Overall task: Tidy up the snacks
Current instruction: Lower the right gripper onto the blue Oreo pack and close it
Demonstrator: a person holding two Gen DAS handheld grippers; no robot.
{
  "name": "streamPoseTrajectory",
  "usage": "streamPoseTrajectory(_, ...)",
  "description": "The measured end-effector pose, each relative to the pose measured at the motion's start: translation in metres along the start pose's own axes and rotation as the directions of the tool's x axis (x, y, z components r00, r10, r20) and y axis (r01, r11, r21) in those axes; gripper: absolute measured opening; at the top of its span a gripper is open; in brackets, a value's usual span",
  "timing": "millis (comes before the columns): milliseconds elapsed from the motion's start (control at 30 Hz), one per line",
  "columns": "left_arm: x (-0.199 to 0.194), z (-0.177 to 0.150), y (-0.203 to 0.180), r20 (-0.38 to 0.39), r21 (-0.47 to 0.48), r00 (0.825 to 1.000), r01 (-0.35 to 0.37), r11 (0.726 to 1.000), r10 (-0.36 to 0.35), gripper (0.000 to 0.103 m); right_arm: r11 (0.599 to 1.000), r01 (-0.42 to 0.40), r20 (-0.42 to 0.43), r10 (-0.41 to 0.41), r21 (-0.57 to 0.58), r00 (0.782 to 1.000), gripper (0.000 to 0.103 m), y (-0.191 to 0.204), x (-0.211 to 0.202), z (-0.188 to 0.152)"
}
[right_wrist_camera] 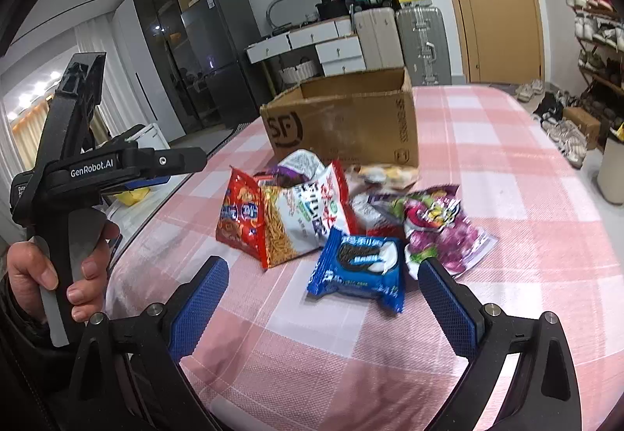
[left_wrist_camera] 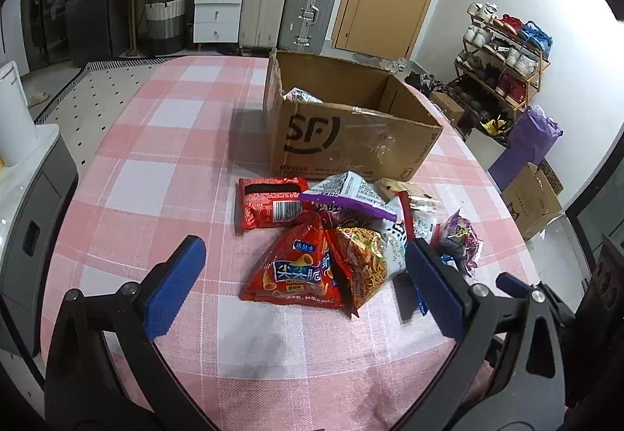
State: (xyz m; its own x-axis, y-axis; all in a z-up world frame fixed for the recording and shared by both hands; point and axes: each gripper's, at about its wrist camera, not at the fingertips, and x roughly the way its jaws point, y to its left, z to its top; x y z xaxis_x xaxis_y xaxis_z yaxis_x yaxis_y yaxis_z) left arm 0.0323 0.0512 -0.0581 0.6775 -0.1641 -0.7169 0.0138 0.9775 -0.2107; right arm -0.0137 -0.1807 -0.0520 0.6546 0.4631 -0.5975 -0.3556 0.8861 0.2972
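A pile of snack packets lies on the pink checked tablecloth in front of an open cardboard box marked SF. In the left wrist view a red chip bag lies between the fingers of my left gripper, which is open and empty above the table. A flat red packet lies behind it. In the right wrist view a blue cookie packet lies just ahead of my right gripper, open and empty. A purple packet lies to its right. One silvery packet sits inside the box.
The box stands at the table's far side. The left gripper, held in a hand, shows at the left of the right wrist view. Suitcases, drawers and a shoe rack stand beyond the table.
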Motion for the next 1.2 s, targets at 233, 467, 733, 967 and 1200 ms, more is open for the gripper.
streamPoseTrajectory(233, 0.017, -0.009, 0.003, -0.026, -0.001, 1.000, -0.002, 1.000, 0.002, 0.102, 0.999, -0.016, -0.050, 0.018, 0.029, 0.999, 0.100, -0.007, 0.021, -0.005)
streamPoseTrajectory(467, 0.030, -0.012, 0.011, -0.049, -0.012, 0.999, 0.000, 1.000, 0.000, 0.102, 0.999, 0.001, -0.094, 0.003, 0.041, 0.996, 0.099, -0.013, 0.043, -0.005)
streamPoseTrajectory(733, 0.040, -0.017, 0.021, -0.068, -0.026, 0.998, -0.012, 1.000, 0.010, 0.102, 0.998, 0.046, -0.134, -0.041, 0.034, 0.990, 0.083, -0.013, 0.062, 0.003)
streamPoseTrajectory(967, 0.051, -0.019, 0.027, -0.085, -0.030, 0.996, -0.012, 0.999, 0.010, 0.102, 0.997, 0.076, -0.186, -0.073, 0.008, 0.980, 0.068, -0.010, 0.079, 0.005)
streamPoseTrajectory(1200, 0.056, -0.021, 0.028, -0.092, -0.026, 0.996, -0.016, 1.000, 0.014, 0.102, 0.995, 0.102, -0.202, -0.101, -0.008, 0.974, 0.050, -0.012, 0.081, 0.006)
